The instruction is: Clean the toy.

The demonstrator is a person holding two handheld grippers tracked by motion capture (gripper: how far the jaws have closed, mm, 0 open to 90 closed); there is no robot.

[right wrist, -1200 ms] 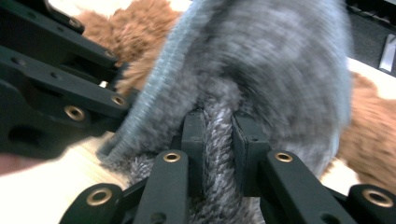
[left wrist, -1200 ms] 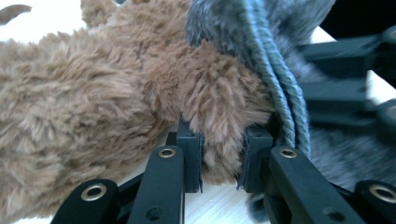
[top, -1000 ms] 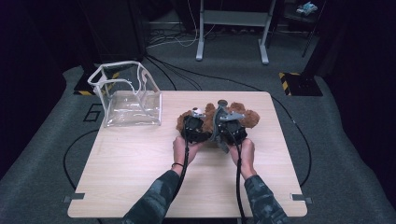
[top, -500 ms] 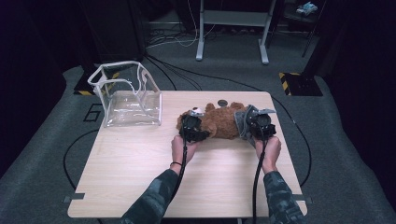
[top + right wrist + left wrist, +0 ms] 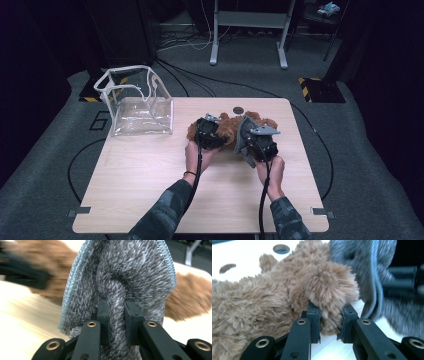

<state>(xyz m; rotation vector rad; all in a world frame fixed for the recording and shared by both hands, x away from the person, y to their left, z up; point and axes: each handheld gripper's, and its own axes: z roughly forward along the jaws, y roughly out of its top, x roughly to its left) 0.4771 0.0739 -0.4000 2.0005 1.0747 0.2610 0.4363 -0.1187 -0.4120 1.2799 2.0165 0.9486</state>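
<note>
A brown plush toy (image 5: pixel 229 129) lies at the far middle of the wooden table (image 5: pixel 150 190). My left gripper (image 5: pixel 211 126) is shut on one furry limb of the plush toy (image 5: pixel 322 287), which bulges between the pads in the left gripper view (image 5: pixel 329 323). My right gripper (image 5: pixel 250 136) stands just right of it, shut on a bunched fold of a grey microfibre cloth (image 5: pixel 244 131). In the right gripper view (image 5: pixel 117 317) the cloth (image 5: pixel 125 270) hangs upright in front of the camera, with the plush toy (image 5: pixel 190 297) behind it.
A clear plastic bag with white trim (image 5: pixel 135 105) stands open at the table's far left. A round dark hole (image 5: pixel 238 110) sits in the tabletop behind the toy. Dark floor, cables and a metal stand lie beyond the table.
My right gripper swung out to the right with the grey cloth, then came partway back toward the plush toy. The left gripper stayed where it was, still gripping the toy.
</note>
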